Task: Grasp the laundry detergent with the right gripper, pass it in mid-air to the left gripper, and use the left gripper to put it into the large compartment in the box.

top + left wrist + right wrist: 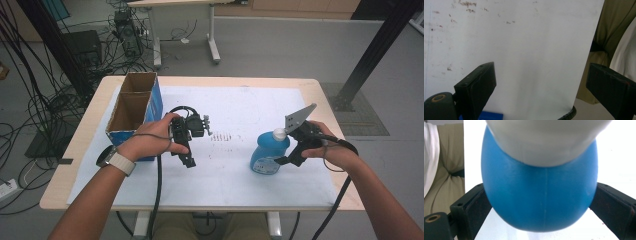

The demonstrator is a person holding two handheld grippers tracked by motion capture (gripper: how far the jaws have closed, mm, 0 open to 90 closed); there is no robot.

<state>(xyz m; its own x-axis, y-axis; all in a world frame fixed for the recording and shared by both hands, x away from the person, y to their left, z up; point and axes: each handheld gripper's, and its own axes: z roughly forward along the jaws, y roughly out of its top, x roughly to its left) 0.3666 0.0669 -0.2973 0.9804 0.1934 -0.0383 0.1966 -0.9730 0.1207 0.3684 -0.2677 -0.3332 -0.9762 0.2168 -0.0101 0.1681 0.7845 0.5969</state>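
Observation:
A blue bottle [267,152] with a white cap [279,133] stands upright on the white sheet right of centre. My right gripper [283,158] reaches it from the right, and in the right gripper view its jaws press both sides of the blue bottle [539,202] below the white cap [546,140]. My left gripper [189,159] hovers left of centre, held by a hand with a watch. It is open over the bare sheet [531,45] with nothing between its jaws, as the left gripper [541,70] view confirms.
An open cardboard box with blue sides [155,102] and two compartments stands at the table's left, just behind the left hand. Dark smudges [225,136] mark the sheet's middle. The person's lap [609,30] lies past the table's near edge.

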